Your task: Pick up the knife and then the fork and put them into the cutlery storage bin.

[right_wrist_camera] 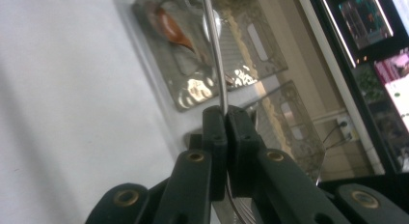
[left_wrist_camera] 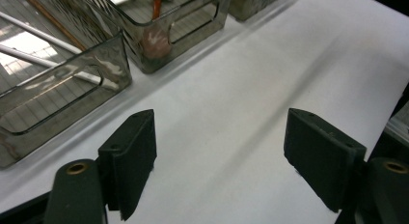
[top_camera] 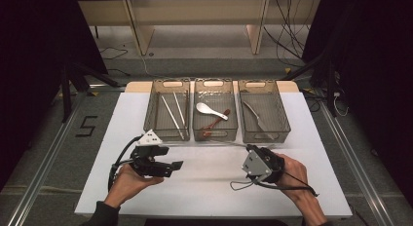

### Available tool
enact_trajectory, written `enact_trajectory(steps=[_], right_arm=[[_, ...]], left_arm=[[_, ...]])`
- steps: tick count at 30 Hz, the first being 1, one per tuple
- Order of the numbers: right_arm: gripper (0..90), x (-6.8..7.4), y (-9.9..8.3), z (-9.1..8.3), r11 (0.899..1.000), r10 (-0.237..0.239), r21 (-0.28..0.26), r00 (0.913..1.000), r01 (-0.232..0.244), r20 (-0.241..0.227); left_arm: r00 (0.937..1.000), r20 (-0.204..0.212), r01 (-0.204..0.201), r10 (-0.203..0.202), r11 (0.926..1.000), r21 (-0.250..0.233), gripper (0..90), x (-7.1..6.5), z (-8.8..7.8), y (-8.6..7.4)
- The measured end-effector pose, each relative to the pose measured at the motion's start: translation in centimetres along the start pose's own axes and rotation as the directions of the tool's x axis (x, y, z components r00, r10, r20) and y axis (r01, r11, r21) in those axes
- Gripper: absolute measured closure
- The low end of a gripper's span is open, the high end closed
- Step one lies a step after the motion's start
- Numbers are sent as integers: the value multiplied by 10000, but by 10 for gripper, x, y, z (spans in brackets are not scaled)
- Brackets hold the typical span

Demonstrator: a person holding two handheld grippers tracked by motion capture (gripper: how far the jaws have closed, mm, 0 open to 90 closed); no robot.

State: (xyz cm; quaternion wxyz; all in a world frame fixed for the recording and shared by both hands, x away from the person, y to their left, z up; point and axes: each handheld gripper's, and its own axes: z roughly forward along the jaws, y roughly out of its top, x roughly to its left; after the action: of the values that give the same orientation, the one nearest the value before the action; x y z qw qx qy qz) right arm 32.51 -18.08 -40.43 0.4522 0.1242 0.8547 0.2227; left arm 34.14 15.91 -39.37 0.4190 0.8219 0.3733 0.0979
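Now right gripper (right_wrist_camera: 225,119) clamped on a thin metal utensil (right_wrist_camera: 215,50), left gripper (left_wrist_camera: 219,161) released, nothing between.

I take this for a lab or test room, not a home. My white table (top_camera: 146,187) stands on grey floor between metal rails (top_camera: 41,172), with a taped mark (top_camera: 86,126) off its left edge. Loose cables (top_camera: 287,36) trail behind its far edge, black curtains (top_camera: 29,50) flank it, and lit screens (right_wrist_camera: 369,21) glow beyond.
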Motion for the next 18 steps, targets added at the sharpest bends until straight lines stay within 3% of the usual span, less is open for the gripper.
enact_trajectory(steps=[9,18], right_arm=[[881,-27,0,8,9927,1195,184,9928,-1193,-98],[882,-54,-1,22,9691,2429,492,9698,-2416,-225]], left_arm=[[9998,-160,99,-107,9986,-524,241,4,6,-20],[9997,-229,-3,-18,9956,-934,207,6,10,-36]])
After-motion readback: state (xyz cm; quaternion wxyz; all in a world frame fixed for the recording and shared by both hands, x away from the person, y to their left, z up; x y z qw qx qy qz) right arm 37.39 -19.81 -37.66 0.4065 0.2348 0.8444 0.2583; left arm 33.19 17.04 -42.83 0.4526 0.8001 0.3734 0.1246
